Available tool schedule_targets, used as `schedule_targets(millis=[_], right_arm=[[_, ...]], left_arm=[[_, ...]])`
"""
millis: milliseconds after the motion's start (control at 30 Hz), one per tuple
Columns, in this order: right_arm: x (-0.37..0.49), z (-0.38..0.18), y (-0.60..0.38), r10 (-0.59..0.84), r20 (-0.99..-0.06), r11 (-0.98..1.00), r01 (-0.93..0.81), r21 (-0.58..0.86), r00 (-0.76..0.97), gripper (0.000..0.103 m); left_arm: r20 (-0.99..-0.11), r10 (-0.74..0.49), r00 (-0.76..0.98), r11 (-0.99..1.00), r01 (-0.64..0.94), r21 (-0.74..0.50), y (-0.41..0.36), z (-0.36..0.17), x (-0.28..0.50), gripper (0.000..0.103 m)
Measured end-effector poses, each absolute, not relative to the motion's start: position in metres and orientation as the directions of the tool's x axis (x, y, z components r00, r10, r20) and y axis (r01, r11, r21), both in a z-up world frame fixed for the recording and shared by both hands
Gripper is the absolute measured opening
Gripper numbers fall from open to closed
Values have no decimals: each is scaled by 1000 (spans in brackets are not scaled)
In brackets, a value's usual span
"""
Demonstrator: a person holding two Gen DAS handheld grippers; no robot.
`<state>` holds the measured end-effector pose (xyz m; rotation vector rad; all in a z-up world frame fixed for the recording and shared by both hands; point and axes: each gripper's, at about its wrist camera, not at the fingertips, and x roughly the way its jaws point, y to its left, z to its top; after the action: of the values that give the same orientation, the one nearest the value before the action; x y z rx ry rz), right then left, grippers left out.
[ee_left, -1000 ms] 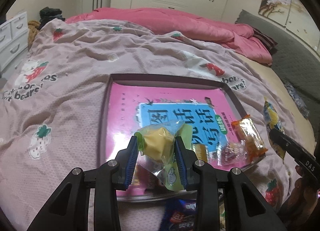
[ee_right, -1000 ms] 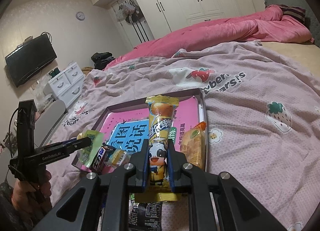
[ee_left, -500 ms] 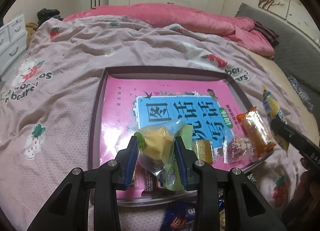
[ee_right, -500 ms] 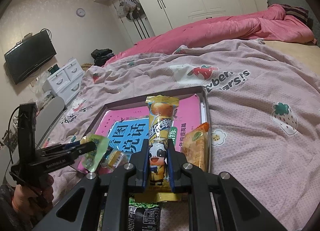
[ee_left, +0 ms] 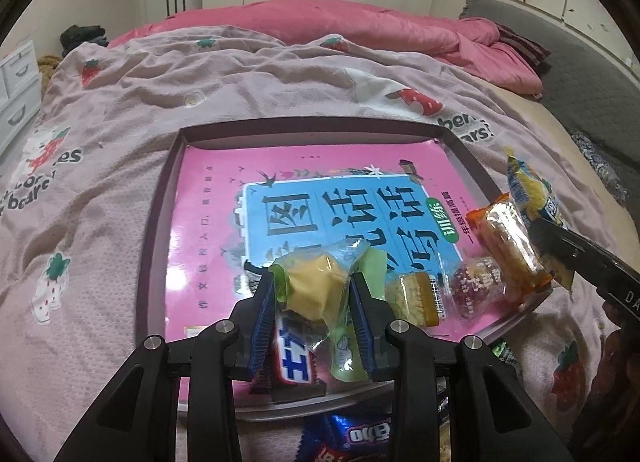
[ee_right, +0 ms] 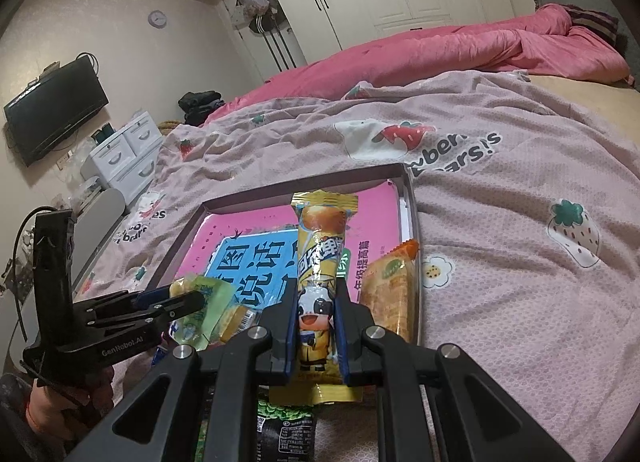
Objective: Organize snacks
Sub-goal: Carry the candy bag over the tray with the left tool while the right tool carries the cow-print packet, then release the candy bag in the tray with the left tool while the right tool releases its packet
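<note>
Tray (ee_left: 158, 230): four snacks already along its lower edge. My left claw (ee_left: 316, 302) grips a green-wrapped cake (ee_left: 316, 286) just above them; right claw (ee_right: 316, 322) clamps a yellow roll (ee_right: 320, 262) mid-frame. Two or three packets (ee_left: 360, 434), seemingly, remain on the bed below.

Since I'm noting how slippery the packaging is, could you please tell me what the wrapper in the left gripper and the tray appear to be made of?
Green-edged wrapper: thin clear plastic film, glossy; the yellow cake shows through and it crinkles. Tray: dark, matte, thin upright rim; probably cardboard or plastic, hard to tell.
</note>
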<state>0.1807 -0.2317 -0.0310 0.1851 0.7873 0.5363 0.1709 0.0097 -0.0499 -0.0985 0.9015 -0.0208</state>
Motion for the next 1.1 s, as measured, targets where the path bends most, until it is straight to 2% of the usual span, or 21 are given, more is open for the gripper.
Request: schedule_targets(millis=[1100], right_arm=[[192,-59,-222,502,-686,863,-358,356,528,17]], left_arm=[[-777,-59,627,997,3,-73,-7,-60,183,38]])
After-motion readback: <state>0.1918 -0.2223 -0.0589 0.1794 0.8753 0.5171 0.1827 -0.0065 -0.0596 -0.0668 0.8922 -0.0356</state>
